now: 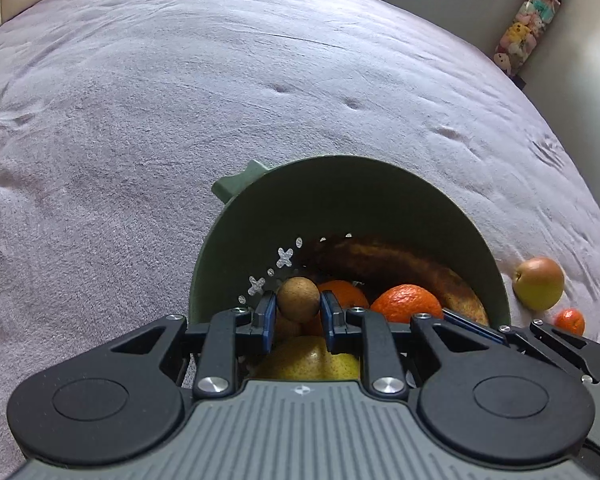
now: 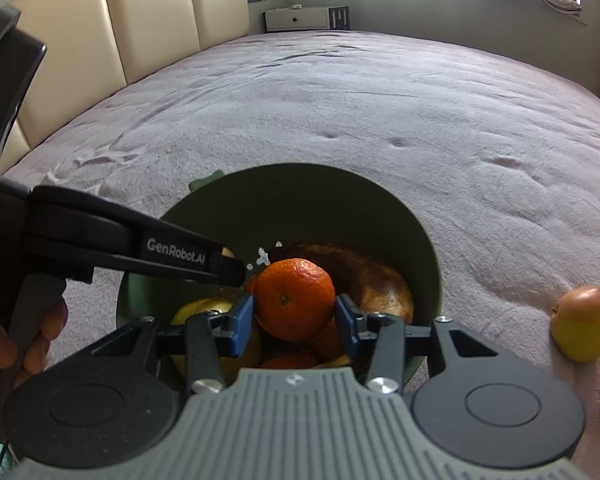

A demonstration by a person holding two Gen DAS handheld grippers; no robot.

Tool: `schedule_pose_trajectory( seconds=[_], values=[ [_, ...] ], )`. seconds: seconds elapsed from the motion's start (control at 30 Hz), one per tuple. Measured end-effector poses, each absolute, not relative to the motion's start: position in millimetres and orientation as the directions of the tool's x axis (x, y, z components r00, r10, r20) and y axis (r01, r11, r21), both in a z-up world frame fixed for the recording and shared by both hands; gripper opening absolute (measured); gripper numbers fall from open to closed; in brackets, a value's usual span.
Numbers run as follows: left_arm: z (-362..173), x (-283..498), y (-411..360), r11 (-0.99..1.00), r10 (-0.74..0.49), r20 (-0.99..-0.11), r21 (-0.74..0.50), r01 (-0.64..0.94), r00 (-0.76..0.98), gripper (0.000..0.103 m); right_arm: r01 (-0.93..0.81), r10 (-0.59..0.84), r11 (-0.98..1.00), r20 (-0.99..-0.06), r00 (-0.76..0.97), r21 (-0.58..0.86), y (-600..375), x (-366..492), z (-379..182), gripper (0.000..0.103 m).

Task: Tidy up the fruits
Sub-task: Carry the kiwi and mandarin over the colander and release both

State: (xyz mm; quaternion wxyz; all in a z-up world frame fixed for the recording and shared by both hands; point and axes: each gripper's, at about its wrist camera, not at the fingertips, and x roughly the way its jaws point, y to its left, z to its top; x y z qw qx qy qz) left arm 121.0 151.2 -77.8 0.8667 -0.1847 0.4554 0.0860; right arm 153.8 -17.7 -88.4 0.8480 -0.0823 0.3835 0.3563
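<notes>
left hand-held gripper (image 1: 298, 314) grips a small brown fruit (image 1: 299, 299) over the green bowl (image 1: 340, 200); right hand-held gripper (image 2: 295, 320) clamps a mandarin (image 2: 295, 298); apple (image 2: 586, 328) on the bed at the bowl's 3 o'clock.

Counted: one green basket (image 1: 340, 200); one small brown fruit (image 1: 299, 299); one apple (image 1: 539, 283) outside; one banana (image 1: 400, 264); one pear (image 1: 308, 360); at least three oranges (image 2: 295, 299).

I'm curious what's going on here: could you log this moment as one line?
left gripper: shut on small brown fruit | right gripper: shut on mandarin | both over green bowl | apple on bed
</notes>
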Motion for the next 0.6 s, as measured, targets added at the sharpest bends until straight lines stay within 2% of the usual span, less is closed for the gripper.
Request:
schedule_pose_trajectory(
  seconds=[0.17, 0.27, 0.37, 0.47, 0.5, 0.6],
  values=[
    [-79.4, 123.2, 145.5, 0.935, -0.001, -0.828, -0.201, -0.294, 0.561, 0.026, -0.670, 0.537, 0.730, -0.719, 0.441, 0.134, -16.0, 154.2, -91.1, 0.042],
    [-79.4, 122.7, 145.9, 0.934, 0.002, -0.827, -0.200, -0.297, 0.562, 0.030, -0.658, 0.543, 0.737, -0.716, 0.438, 0.156, -18.6, 155.3, -89.9, 0.042],
    [-78.0, 121.1, 145.0, 0.933, 0.001, -0.824, -0.203, -0.297, 0.567, 0.038, -0.648, 0.547, 0.741, -0.716, 0.434, 0.173, -20.6, 155.7, -88.9, 0.043],
    [-75.5, 119.7, 144.2, 0.931, -0.006, -0.820, -0.214, -0.296, 0.572, 0.051, -0.646, 0.547, 0.743, -0.714, 0.437, 0.175, -22.7, 154.4, -86.3, 0.044],
    [-74.4, 119.2, 144.1, 0.930, -0.006, -0.819, -0.216, -0.298, 0.574, 0.055, -0.646, 0.548, 0.744, -0.712, 0.439, 0.174, -23.1, 153.4, -85.0, 0.045],
    [-68.4, 115.5, 145.1, 0.924, -0.011, -0.803, -0.235, -0.301, 0.596, 0.060, -0.646, 0.558, 0.741, -0.703, 0.440, 0.184, -25.0, 150.6, -79.9, 0.052]
  ],
)
